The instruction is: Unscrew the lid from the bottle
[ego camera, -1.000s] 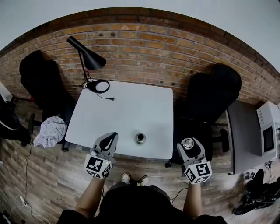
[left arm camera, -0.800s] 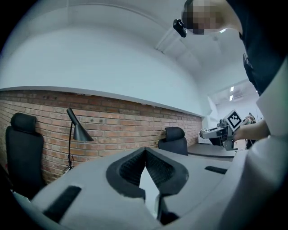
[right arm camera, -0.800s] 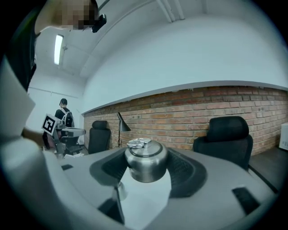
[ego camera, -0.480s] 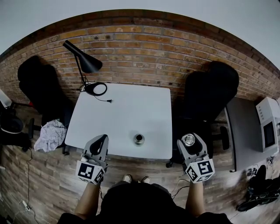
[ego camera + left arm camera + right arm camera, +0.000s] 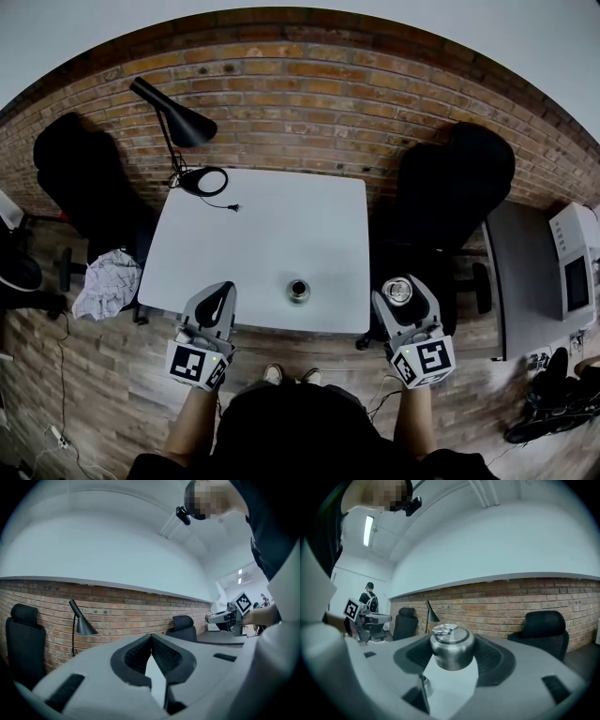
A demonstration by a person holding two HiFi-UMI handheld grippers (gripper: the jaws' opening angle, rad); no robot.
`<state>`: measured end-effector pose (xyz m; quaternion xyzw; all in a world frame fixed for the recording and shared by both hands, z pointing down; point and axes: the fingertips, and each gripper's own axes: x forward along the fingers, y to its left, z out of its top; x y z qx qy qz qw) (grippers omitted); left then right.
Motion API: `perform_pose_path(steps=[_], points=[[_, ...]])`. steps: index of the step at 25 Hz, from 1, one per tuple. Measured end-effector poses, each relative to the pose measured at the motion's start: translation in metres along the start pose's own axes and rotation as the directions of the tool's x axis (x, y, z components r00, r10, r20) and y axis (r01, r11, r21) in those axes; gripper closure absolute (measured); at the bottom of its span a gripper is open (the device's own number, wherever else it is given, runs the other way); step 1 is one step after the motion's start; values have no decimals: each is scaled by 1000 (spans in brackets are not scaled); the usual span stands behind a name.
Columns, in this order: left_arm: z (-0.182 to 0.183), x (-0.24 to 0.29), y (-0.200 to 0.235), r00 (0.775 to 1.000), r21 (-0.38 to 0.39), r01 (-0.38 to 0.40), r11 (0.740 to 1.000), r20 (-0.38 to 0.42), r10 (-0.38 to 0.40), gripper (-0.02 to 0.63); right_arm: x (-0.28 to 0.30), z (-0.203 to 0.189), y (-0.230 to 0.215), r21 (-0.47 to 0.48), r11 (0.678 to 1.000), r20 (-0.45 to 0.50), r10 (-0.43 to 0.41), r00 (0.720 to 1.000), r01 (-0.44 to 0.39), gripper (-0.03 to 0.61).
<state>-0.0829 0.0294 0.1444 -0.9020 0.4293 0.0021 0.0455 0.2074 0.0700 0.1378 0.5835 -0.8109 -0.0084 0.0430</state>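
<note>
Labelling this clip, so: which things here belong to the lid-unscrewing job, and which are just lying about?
Job: bottle on the table; lid held in the right gripper; left gripper, shut and empty.
Lying about: lamp; black chair; second black chair; crumpled cloth.

A red-brown brick wall (image 5: 309, 84) runs beneath a plain white upper wall (image 5: 75, 37). Before it, a white square desk (image 5: 272, 234) stands on a wood-plank floor (image 5: 84, 375). A black high-backed office chair (image 5: 80, 178) is at the desk's left and another black office chair (image 5: 459, 197) at its right. A black cone-shaded desk lamp (image 5: 187, 127) stands on the desk's far left corner.
</note>
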Motion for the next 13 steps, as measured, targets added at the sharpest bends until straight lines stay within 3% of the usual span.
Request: perform_pose_path(steps=[13], points=[[-5,-4,2,1000,-14,-1,1000,-2,1,591,8,-2,14,-15,1000,-9,22,1000,-22,308]])
